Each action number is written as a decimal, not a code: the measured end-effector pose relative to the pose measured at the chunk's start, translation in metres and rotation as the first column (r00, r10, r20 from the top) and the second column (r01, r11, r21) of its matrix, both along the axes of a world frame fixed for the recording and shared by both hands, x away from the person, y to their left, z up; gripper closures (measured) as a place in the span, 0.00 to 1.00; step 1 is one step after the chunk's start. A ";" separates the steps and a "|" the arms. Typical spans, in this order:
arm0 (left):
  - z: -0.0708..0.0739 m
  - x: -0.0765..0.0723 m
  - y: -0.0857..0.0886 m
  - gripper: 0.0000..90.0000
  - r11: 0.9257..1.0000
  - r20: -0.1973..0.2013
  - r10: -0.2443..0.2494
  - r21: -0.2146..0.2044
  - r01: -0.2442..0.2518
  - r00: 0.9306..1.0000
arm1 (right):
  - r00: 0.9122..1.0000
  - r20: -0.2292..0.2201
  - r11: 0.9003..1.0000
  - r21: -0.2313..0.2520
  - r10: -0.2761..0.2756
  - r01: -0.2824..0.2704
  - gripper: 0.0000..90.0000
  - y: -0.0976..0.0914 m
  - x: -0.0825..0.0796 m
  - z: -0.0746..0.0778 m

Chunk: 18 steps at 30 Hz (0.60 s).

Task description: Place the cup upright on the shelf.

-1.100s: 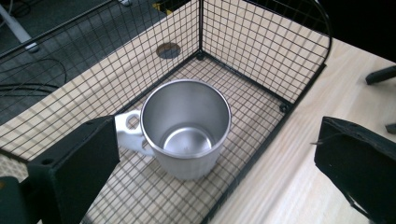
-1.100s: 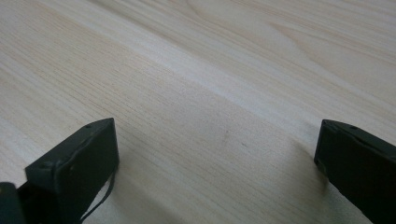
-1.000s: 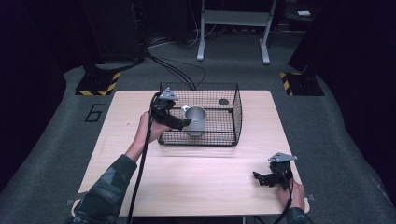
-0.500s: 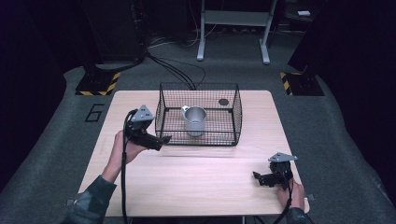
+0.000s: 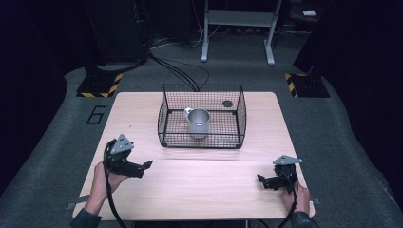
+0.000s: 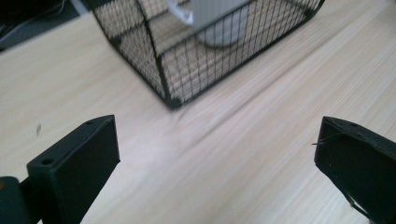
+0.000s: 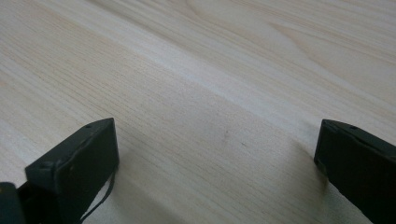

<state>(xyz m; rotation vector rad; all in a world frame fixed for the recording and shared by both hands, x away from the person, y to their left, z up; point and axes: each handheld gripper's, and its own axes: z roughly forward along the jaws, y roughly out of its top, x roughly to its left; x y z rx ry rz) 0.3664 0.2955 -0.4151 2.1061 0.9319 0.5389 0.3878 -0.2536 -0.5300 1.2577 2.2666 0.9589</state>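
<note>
Overhead, pale wooden table (image 5: 199, 190) on grey carpet (image 5: 342, 142), dark room

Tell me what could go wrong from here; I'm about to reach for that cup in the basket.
1. The metal cup stands inside the wire basket, so a reach from the side would likely hit mesh; go in from above.
2. The left tool, open, sits close to the basket's front corner and might nudge it.
3. Trailing cables could snag at the table edge.
</note>
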 end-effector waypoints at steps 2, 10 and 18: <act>-0.016 -0.004 0.009 0.00 0.999 -0.015 0.036 0.008 -0.036 0.999 | 1.000 -0.003 1.000 0.003 -0.006 0.006 0.00 0.000 0.000 0.000; -0.075 -0.008 0.036 0.00 0.989 -0.106 0.145 0.017 -0.144 0.984 | 1.000 -0.002 1.000 0.002 -0.005 0.005 0.00 0.000 0.000 0.000; -0.109 -0.008 0.047 0.00 0.975 -0.128 0.221 0.008 -0.222 0.967 | 1.000 -0.004 1.000 0.003 -0.007 0.007 0.00 0.000 0.000 0.000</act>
